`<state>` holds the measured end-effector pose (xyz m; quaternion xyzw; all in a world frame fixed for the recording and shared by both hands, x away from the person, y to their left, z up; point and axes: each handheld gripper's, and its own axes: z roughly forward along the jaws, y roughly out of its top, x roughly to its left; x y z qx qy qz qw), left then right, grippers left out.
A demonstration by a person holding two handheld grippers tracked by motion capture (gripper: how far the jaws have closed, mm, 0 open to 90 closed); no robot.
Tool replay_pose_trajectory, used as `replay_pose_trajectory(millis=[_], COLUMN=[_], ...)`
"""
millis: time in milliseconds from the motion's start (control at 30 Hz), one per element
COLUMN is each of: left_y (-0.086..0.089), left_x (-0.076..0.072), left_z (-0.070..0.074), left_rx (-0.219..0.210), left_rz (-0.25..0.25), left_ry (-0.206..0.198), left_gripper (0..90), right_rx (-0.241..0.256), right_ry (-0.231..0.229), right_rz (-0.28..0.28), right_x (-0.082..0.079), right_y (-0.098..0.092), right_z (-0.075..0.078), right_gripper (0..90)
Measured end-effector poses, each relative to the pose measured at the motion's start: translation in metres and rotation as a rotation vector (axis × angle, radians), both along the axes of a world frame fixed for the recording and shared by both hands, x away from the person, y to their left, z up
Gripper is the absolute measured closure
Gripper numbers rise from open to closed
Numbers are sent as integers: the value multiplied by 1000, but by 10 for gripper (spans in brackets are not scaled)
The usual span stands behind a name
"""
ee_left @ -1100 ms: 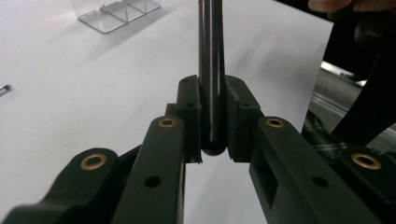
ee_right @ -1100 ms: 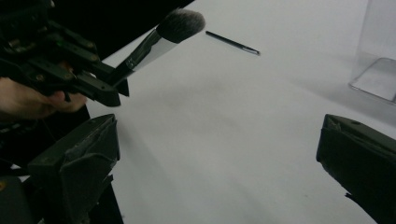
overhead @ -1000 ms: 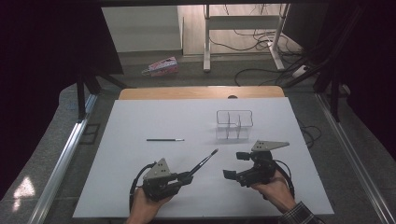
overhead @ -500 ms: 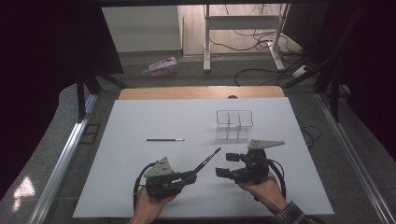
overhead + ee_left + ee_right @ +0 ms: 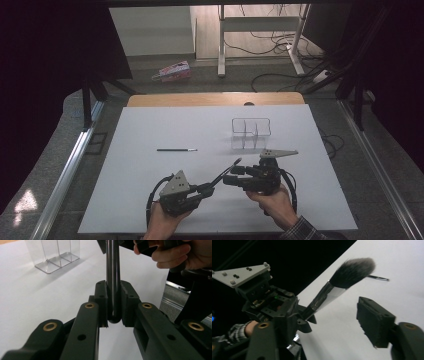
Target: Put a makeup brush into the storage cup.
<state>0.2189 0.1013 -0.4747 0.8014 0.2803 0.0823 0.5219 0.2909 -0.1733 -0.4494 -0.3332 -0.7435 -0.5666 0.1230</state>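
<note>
Nearly a handover: brush between two claws

Already the left claw [image 5: 207, 189] is clamped on the rounded handle end of a makeup brush [image 5: 226, 172], whose long axis slants up and away from it toward the right claw [image 5: 232, 177]. That right claw stands with jaws apart; in the right gripper view the bristle head [image 5: 352, 272] lies just ahead of and between them, untouched. The right claw is the nearer free one. A clear divided box [image 5: 251, 132] sits beyond it, a thin second brush [image 5: 176, 149] well off to the left.

We note grey floor [image 5: 280, 80], loose cables [image 5: 270, 47], a metal desk frame [image 5: 260, 25], dark curtains [image 5: 45, 60] flanking.
</note>
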Motion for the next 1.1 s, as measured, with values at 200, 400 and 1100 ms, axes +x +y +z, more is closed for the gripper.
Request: replay_pose_trajectory(millis=[200, 400, 1100], left_y=[-4, -7, -4], left_x=[-1, -1, 3], left_z=[0, -1, 1], left_rx=[12, 21, 99], left_rz=[-11, -19, 42], left_ry=[-12, -15, 24], left_gripper=[789, 788, 414], right_rx=[41, 67, 87], right_ry=[34, 61, 116], right_rz=[16, 29, -4], right_x=[1, 2, 9], right_y=[2, 1, -12], right_z=[-2, -4, -6], right_gripper=[477, 571, 752])
